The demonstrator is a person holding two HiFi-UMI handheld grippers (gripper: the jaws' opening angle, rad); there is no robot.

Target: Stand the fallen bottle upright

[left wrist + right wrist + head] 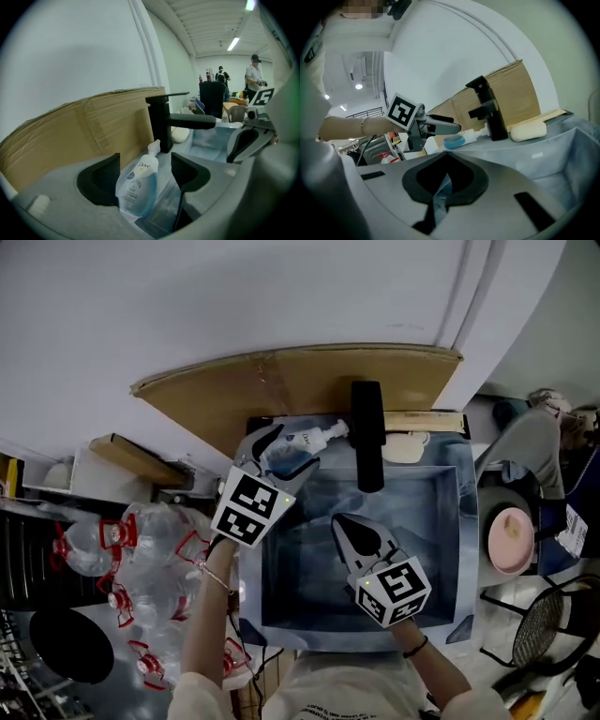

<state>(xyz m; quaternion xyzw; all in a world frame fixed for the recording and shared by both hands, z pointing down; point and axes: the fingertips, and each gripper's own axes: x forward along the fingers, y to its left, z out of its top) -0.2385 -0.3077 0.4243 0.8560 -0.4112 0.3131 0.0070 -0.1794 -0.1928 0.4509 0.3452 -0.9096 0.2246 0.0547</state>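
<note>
Straddling the fallen bottle (pixel 137 187) at the sink's (pixel 466 549) 11 o'clock with left gripper (pixel 145 171) spread wide, right gripper (pixel 445 179) clenched on nothing; clamping and uprighting yet to do.

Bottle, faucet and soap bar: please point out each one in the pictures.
bottle (pixel 137 187), left gripper view, on its pale blue body
faucet (pixel 158 123), left gripper view, on its black upright column
soap bar (pixel 528 131), right gripper view, on its long side

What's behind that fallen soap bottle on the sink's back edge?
A cardboard sheet stands against the wall behind the bottle; the black faucet stands by its pump end. Whatever lies under the bottle is covered by it.
</note>
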